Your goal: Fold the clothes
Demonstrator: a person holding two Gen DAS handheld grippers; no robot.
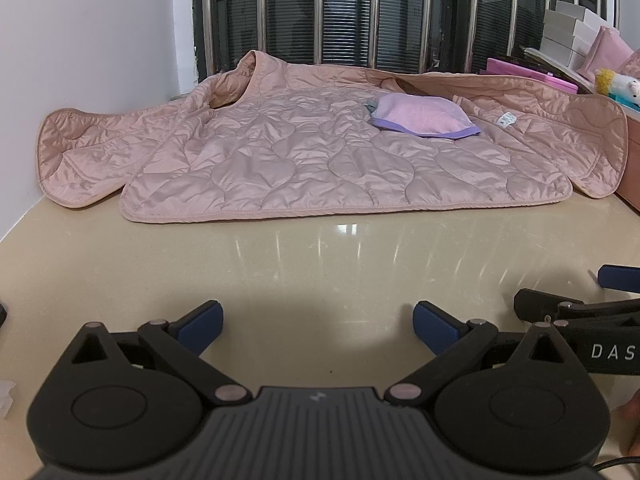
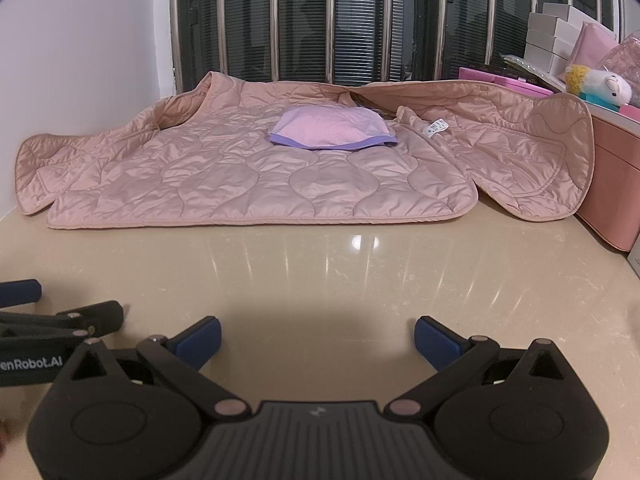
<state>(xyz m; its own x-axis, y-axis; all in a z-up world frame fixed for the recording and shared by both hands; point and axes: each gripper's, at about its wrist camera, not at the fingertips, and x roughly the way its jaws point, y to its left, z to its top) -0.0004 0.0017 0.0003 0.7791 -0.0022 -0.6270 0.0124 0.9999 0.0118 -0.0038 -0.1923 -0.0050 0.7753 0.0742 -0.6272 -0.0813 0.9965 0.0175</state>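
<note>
Quilted pink jacket (image 1: 304, 160): soft, puffy, likely slippery; pinch sleeve cuff or hem. Left gripper (image 1: 318, 326) and right gripper (image 2: 318, 338) jaws spread, empty.

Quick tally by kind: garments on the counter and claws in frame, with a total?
Pink quilted jacket: 1
Small purple-trimmed pink garment lying on the jacket: 1
Claws, both open over bare counter: 2 (left claw, right claw)
Total: 4
</note>
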